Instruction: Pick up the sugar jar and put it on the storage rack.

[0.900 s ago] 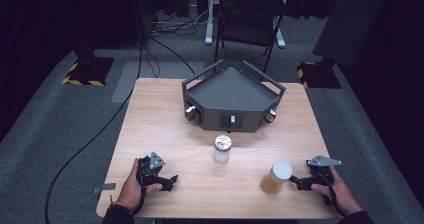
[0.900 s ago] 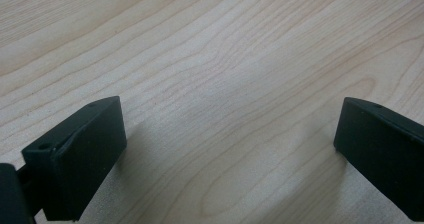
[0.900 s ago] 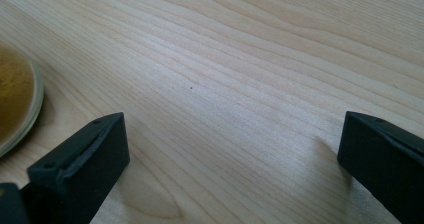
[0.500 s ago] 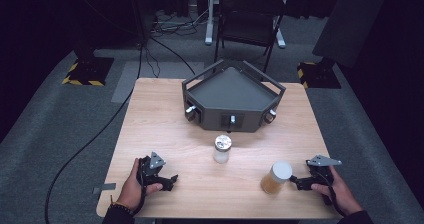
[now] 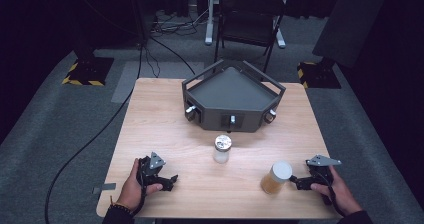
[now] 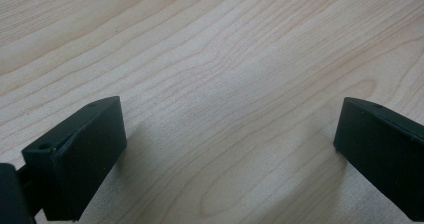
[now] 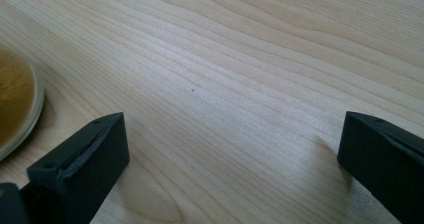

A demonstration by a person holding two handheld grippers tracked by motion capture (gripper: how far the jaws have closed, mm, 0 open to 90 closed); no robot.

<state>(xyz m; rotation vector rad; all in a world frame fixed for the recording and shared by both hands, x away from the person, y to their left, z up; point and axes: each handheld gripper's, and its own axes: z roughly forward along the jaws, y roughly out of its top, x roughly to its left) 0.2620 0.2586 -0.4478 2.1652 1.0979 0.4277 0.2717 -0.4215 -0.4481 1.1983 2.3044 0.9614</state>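
Just beside the right gripper (image 5: 296,181), amber jar (image 5: 276,177) (white-lidded), untouched.

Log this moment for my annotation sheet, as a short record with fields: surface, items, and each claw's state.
surface: light wooden table
far item: dark grey angular tray with knobs on its front
middle item: small clear jar, shiny lid, upright
near-right item: amber-filled jar, white lid, upright
left claw: open, nothing between the jaws, low over bare wood
right claw: open, nothing held, beside the amber-filled jar
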